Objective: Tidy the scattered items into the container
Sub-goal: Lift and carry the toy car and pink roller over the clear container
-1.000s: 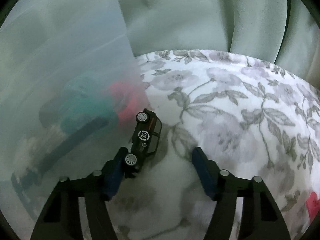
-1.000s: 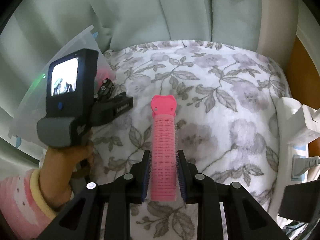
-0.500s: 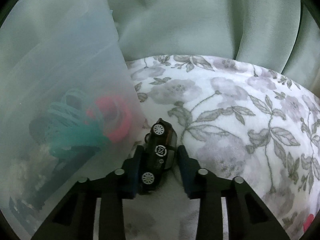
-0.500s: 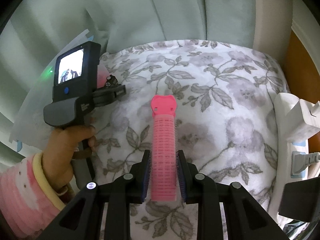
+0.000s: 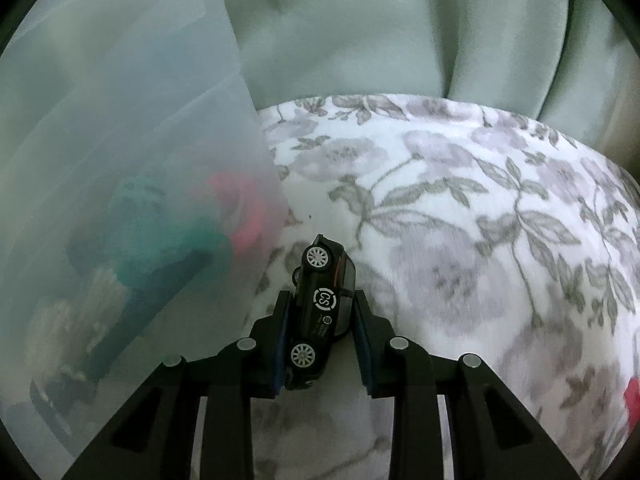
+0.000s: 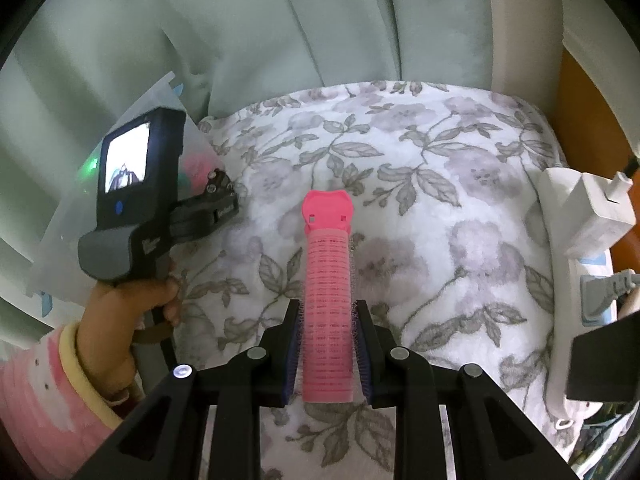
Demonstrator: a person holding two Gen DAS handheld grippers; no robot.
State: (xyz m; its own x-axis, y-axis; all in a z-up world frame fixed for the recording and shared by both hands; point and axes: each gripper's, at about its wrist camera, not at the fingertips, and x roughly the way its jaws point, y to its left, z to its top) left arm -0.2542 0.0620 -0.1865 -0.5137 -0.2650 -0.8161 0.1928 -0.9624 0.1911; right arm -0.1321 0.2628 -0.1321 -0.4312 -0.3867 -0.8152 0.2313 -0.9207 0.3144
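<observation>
Setting: pale green curtains are seen behind a floral blanket [image 5: 460, 208] on which the work is done.
Left gripper [image 5: 320, 344]: clenched on a black toy car [image 5: 324, 304], which is held on its side, nose toward 12 o'clock, just above the blanket.
Right gripper [image 6: 326, 356]: clamped on a pink hair roller [image 6: 327, 280], which is pointed toward 12 o'clock over the blanket.
Container [image 5: 132, 168]: a translucent plastic bin is seen from 8 to 11 o'clock of the left gripper, just beside the car; teal and pink items are dimly made out through its wall.
Progress: some items are already lodged in the bin; car and roller are held outside it, so both are judged left to be dropped in.
Remaining: a red object [image 5: 632, 402] is glimpsed at 4 o'clock, too cropped to be identified.
</observation>
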